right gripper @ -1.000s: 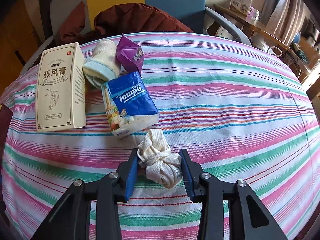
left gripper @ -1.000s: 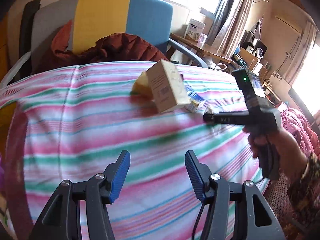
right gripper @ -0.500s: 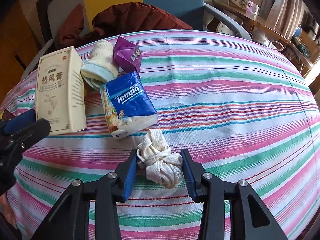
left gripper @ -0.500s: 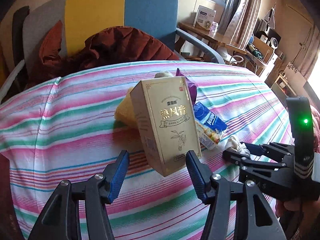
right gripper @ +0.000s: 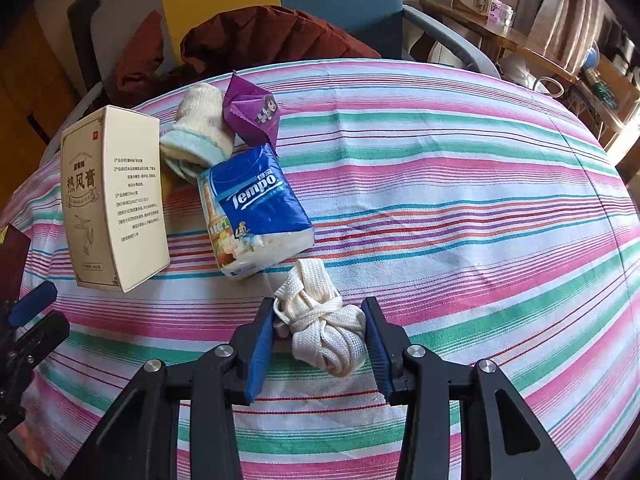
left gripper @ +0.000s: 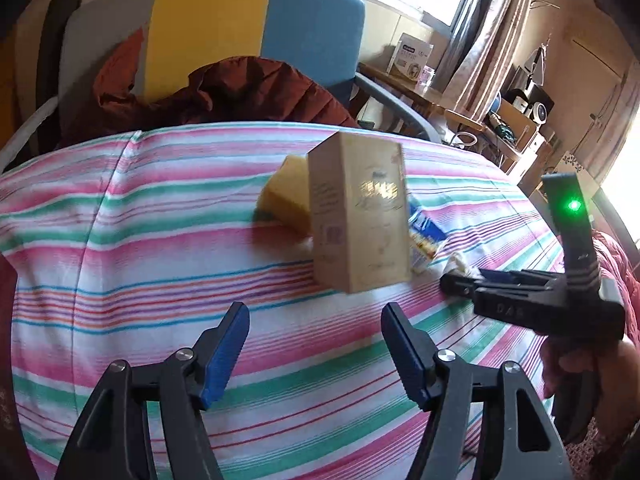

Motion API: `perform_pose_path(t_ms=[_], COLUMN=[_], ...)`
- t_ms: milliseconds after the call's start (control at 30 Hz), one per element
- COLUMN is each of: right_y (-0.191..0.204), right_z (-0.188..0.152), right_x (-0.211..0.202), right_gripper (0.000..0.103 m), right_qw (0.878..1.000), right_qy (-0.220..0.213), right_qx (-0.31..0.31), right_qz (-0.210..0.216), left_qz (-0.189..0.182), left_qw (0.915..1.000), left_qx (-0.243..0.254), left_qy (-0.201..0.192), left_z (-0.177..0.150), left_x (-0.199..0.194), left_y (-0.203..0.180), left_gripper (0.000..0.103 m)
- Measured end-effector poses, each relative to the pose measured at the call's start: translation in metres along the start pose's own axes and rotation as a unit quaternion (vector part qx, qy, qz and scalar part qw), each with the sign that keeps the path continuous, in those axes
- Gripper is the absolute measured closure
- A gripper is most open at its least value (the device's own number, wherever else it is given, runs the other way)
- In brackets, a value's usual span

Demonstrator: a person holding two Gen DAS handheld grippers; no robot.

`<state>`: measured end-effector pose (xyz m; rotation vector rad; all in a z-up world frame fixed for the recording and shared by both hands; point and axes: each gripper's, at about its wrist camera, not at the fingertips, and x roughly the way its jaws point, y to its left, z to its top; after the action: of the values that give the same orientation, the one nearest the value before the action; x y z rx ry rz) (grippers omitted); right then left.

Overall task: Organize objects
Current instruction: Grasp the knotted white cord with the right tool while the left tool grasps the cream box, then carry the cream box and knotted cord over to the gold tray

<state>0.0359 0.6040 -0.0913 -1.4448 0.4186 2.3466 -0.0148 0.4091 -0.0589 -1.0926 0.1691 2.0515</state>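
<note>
A cream-gold carton [left gripper: 360, 216] [right gripper: 114, 200] stands tilted on one edge on the striped tablecloth [right gripper: 440, 200]. Behind it lie a yellow sponge [left gripper: 286, 196], a rolled cream-green sock [right gripper: 198, 136], a purple packet [right gripper: 252, 110] and a blue Tempo tissue pack [right gripper: 256, 208]. My left gripper [left gripper: 316, 344] is open and empty, a short way in front of the carton. My right gripper [right gripper: 318, 336] has its jaws against both sides of a knotted cream lace bundle [right gripper: 320, 328] lying on the cloth; it also shows in the left wrist view [left gripper: 520, 300].
A chair [left gripper: 248, 28] with grey, yellow and blue back panels holds a dark red jacket [left gripper: 224, 92] behind the table. A cluttered desk [left gripper: 440, 96] and curtains stand at the far right. The cloth's right half [right gripper: 480, 220] holds no objects.
The carton has risen from lying flat to standing tilted on an edge. The left gripper swung around near it and has pulled back a little. The right gripper stays on the lace bundle.
</note>
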Motion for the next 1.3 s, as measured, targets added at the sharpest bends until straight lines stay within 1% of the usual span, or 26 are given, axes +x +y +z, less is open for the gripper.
perform_pose_path(t_ms=[100,167,267,367,400,467,500,533,567,600,667,767,933,1033,1167,1300], right_y=[-0.003,-0.005,-0.009,-0.011,-0.012,-0.013,-0.014,-0.014,-0.014,-0.012,-0.011,-0.006,-0.004,-0.006,-0.005,0.01], right_z=[0.001,0.0,0.001,0.002,0.002,0.003,0.004,0.004,0.004,0.004,0.003,0.002,0.001,-0.003,-0.006,-0.012], right_x=[0.001,-0.002,-0.003,-0.003,-0.003,-0.003,-0.002,-0.002,-0.002,-0.001,-0.001,0.0,0.0,-0.004,-0.008,-0.015], right_gripper=[0.059,0.059,0.059,0.059,0.059,0.059,0.059,0.059,0.059,0.059,0.059,0.059,0.06,0.064,0.065,0.066], right_qw=[1.0,1.0,1.0,1.0,1.0,1.0,1.0,1.0,1.0,1.0,1.0,1.0,1.0,1.0,1.0,0.999], right_qy=[0.0,0.001,0.003,0.004,0.004,0.005,0.005,0.005,0.004,0.004,0.003,0.001,-0.003,-0.008,-0.008,-0.009], right_qx=[0.003,0.007,0.014,0.012,0.012,0.013,0.013,0.014,0.015,0.015,0.014,0.011,0.01,0.011,0.015,0.005], right_qz=[0.004,0.008,0.013,0.013,0.013,0.013,0.014,0.014,0.014,0.014,0.013,0.009,0.007,0.005,0.014,0.042], left_qz=[0.011,0.022,0.031,0.057,0.058,0.045,0.042,0.044,0.049,0.044,0.041,0.05,0.047,0.054,0.059,0.058], left_qw=[0.9992,0.9986,0.9983,0.9972,0.9973,0.9984,0.9988,0.9988,0.9986,0.9988,0.9985,0.9967,0.9977,0.9966,0.9951,0.9951], left_qx=[0.032,0.042,0.048,0.05,0.045,0.032,0.024,0.019,0.019,0.022,0.036,0.059,0.025,0.035,0.053,0.038], left_qy=[-0.021,-0.024,-0.013,0.004,0.008,0.009,0.009,0.01,0.008,0.0,-0.01,-0.025,-0.043,-0.05,-0.059,-0.07], left_z=[0.019,0.031,0.044,0.045,0.043,0.037,0.034,0.031,0.027,0.023,0.016,0.004,-0.01,-0.021,-0.037,-0.05], left_x=[0.001,0.009,0.026,0.044,0.048,0.05,0.05,0.05,0.049,0.046,0.038,0.028,0.009,-0.001,-0.013,-0.027], left_y=[-0.03,-0.04,-0.046,-0.043,-0.038,-0.029,-0.024,-0.019,-0.014,-0.01,-0.007,-0.003,0.016,0.017,0.017,0.027], left_gripper=[0.032,0.032,0.032,0.032,0.032,0.032,0.04,0.05,0.05,0.051,0.051,0.051,0.051,0.051,0.051,0.051])
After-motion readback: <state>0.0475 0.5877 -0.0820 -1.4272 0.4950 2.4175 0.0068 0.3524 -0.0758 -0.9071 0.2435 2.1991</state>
